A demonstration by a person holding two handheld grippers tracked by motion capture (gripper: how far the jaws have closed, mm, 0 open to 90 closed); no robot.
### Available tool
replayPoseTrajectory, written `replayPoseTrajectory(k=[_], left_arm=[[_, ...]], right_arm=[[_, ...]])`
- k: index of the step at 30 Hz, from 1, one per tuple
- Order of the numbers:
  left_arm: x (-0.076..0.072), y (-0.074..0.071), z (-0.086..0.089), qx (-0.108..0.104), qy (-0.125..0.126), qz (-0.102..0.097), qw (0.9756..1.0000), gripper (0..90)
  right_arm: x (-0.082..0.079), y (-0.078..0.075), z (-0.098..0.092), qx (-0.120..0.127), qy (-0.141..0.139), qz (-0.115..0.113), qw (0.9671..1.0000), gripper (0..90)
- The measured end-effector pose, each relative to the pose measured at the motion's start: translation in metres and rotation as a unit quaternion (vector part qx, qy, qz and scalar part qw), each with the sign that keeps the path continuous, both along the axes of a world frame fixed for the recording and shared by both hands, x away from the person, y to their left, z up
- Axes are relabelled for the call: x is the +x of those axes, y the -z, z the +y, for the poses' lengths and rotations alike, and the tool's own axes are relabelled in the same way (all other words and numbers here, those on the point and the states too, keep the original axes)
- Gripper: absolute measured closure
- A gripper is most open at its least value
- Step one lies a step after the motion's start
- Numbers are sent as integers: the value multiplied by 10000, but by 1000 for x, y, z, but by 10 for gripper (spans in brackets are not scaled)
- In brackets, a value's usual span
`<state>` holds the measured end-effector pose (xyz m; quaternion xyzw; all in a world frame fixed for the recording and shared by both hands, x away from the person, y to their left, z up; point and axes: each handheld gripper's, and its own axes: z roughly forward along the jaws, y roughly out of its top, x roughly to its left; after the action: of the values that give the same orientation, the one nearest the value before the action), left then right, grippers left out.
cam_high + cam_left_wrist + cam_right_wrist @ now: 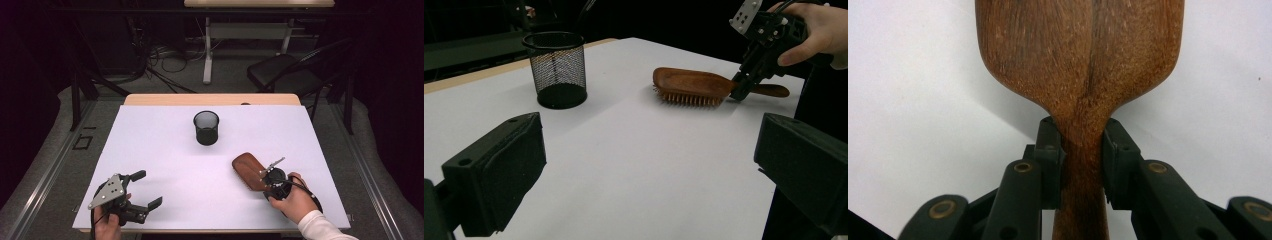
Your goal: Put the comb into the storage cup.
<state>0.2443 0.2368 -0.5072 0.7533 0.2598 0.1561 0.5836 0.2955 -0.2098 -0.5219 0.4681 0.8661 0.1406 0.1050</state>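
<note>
While the right gripper [267, 176] clamps its 2 black jaws on the narrow neck of the brown wooden paddle hairbrush [248, 171], the brush lies bristles down on the white rectangular tabletop [165, 165], toward its right side and near the front. In the right gripper view the pads press both sides of the handle just below the broad head [1080, 50]. Bare white surface lies between the brush head and the black wire-mesh cup [206, 128], which stands upright near the middle, toward the far edge. The left gripper [145, 192] rests at the front left corner, close to the near edge, its jaws spread wide with nothing between them. A broad bare stretch of table separates it from the brush and the cup.
</note>
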Motion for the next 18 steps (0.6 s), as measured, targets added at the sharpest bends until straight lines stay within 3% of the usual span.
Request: replayPoseTrajectory(k=[4, 5, 8, 18], left_arm=[[0, 0, 0, 18, -18, 5, 10000, 3], [0, 0, 0, 20, -16, 2, 10000, 3], [0, 0, -1, 13, -11, 12, 10000, 3], [0, 0, -1, 16, 2, 19, 10000, 3]], right_arm=[[0, -3, -2, -79, -23, 101, 9999, 725], [0, -2, -4, 53, -26, -18, 10000, 724], [-1, -1, -4, 149, 5, -119, 9998, 724], [-6, 0, -8, 218, 2, -393, 9990, 724]])
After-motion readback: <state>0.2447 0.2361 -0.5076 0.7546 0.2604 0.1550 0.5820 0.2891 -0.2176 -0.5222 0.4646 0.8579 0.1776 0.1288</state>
